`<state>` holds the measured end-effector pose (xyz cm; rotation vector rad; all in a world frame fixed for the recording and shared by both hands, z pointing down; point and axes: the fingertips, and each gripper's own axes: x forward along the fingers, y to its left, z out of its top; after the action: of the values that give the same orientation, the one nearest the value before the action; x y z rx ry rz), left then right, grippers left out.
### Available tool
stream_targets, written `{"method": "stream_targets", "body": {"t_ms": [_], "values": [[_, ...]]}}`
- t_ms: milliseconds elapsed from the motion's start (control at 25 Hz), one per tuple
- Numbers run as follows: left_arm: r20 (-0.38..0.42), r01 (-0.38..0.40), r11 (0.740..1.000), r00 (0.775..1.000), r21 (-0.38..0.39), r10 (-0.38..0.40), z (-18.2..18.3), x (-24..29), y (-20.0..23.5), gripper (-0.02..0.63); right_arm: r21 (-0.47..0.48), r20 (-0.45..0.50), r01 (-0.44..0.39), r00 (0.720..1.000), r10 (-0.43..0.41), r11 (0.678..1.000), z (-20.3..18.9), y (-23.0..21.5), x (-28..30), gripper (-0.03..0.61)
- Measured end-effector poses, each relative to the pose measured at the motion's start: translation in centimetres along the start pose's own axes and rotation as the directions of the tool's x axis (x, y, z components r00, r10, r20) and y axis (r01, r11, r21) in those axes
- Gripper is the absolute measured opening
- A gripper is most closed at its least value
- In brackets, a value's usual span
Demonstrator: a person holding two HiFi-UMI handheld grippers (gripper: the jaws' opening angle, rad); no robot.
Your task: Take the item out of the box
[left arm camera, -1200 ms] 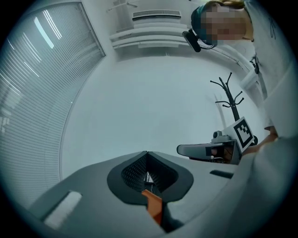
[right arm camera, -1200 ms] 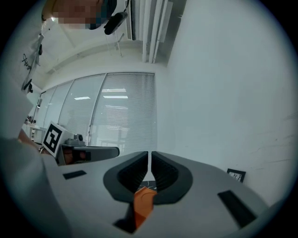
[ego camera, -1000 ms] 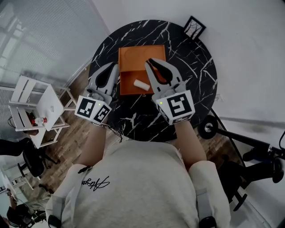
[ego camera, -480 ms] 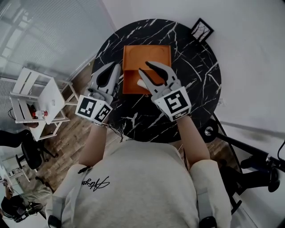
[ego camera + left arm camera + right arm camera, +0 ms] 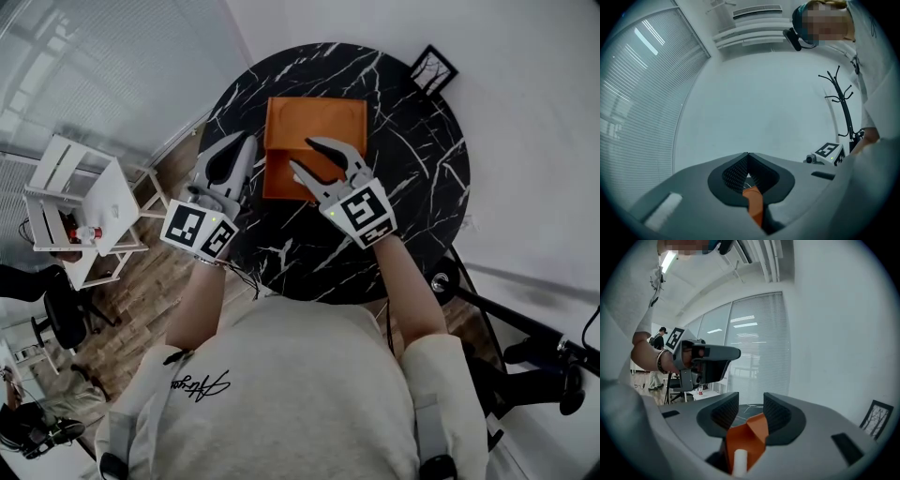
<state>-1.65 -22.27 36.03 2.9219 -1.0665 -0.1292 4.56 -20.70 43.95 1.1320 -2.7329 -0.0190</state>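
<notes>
the right gripper point(image 5: 301, 154), jaws just spread wide, hung at the box's point(image 5: 319, 117) near edge, the item point(image 5: 739, 462) inside lying free between them, seemingly along its reach, nearer than the pressed-together left gripper point(image 5: 239, 145).

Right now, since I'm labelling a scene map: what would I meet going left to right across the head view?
white shelf unit → left gripper → orange box → framed picture

Plain orange square box point(image 5: 319, 117). White cylinder item point(image 5: 739, 464). Round blk marble table point(image 5: 422, 178) w/ white veins. Left gripper point(image 5: 247, 141), right gripper point(image 5: 302, 153): grey, blk/wht marker cubes.
</notes>
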Motion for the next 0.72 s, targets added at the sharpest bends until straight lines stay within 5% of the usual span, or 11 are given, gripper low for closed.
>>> {"method": "stream_targets", "body": {"t_ms": [720], "values": [[-0.012, -0.033, 0.999, 0.999, -0.004, 0.033, -0.6, -1.2, 0.6, 0.002, 0.026, -0.13, -0.165, 0.977, 0.167, 0.986, -6.1, 1.3, 2.3, 0.161]]}}
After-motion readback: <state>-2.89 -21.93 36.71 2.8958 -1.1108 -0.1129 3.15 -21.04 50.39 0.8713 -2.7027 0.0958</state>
